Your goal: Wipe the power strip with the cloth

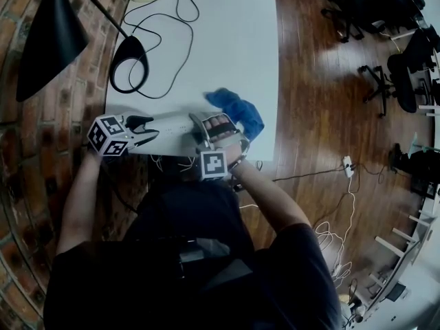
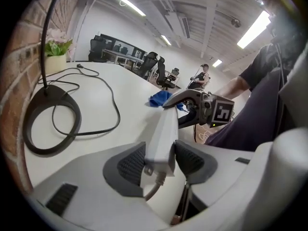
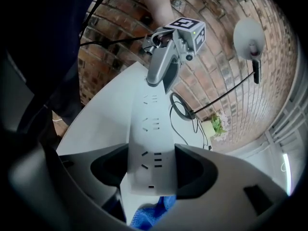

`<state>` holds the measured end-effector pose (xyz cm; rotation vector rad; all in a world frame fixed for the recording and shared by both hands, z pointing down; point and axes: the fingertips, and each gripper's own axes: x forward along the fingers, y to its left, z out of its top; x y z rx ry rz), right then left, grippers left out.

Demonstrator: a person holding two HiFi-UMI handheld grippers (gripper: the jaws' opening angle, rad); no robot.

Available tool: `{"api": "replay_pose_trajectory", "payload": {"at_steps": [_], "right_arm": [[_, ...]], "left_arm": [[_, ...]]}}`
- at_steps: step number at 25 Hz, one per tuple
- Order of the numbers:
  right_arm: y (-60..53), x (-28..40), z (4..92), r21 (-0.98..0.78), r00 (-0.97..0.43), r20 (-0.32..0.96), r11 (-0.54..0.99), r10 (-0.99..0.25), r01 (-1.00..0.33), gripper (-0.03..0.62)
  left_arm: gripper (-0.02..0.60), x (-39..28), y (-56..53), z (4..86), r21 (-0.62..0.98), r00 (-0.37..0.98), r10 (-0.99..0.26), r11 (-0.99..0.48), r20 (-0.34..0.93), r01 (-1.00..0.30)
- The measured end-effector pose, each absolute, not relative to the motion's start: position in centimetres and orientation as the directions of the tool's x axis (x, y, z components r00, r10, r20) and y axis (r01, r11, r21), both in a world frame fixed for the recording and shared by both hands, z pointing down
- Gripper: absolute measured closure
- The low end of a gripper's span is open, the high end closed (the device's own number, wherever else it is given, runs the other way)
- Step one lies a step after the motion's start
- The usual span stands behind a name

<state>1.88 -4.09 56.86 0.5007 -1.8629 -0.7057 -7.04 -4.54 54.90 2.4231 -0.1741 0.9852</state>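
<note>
White power strip (image 1: 175,124) pinched by left hand-held gripper (image 2: 160,160); right hand-held gripper (image 3: 151,170) clamps its other end.

The left tongs (image 2: 159,161) clasp the cord end of a long white plastic power strip (image 2: 166,126), with ribbed dark pads (image 2: 132,163) pressed to both its sides. The strip's far end sits in the right tongs (image 2: 186,100). Just behind lies a crumpled blue cloth (image 2: 159,99) on the white bench (image 2: 120,83). A black ring-shaped lamp base (image 2: 29,129) and black cable (image 2: 115,110) lie left.
</note>
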Motion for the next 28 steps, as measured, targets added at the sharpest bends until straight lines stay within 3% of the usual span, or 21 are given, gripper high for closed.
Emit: {"api": "replay_pose_trajectory", "payload": {"at_steps": [4, 9, 14, 16, 19, 24, 28], "right_arm": [[-4.0, 1.8, 56.8, 0.703, -0.378, 0.664, 0.711, -0.645, 0.023, 0.319], [-4.2, 1.7, 56.9, 0.706, -0.383, 0.66, 0.708, -0.646, 0.022, 0.318], [-4.2, 1.9, 57.0, 0.678, -0.384, 0.667, 0.734, -0.638, -0.04, 0.313], [-4.4, 2.5, 57.2, 0.638, -0.376, 0.688, 0.764, -0.621, -0.094, 0.271], [-4.7, 4.7, 56.0, 0.57, -0.371, 0.69, 0.783, -0.621, -0.25, 0.266], [-6.7, 13.6, 52.7, 0.294, -0.271, 0.692, 0.603, -0.669, -0.742, 0.266], [-6.8, 19.3, 56.9, 0.188, -0.137, 0.824, 0.493, -0.55, -0.849, 0.266]], "left_arm": [[0.385, -6.4, -4.2, 54.8, 0.538, 0.762, 0.161, -0.797, 0.628, -0.275], [0.383, -5.0, -3.5, 56.5, 0.483, 0.681, 0.235, -0.853, 0.693, -0.197], [0.399, -5.0, -3.4, 55.9, 0.416, 0.668, 0.198, -0.891, 0.717, -0.181], [0.403, -4.8, -3.6, 55.8, 0.323, 0.649, 0.142, -0.932, 0.747, -0.167], [0.408, -4.5, -4.2, 55.8, 0.124, 0.592, 0.009, -0.98, 0.806, -0.154], [0.407, -4.7, -5.1, 56.6, -0.066, 0.564, -0.174, -0.976, 0.807, -0.208], [0.405, -4.6, -4.9, 57.1, -0.108, 0.565, -0.211, -0.972, 0.798, -0.211]]}}
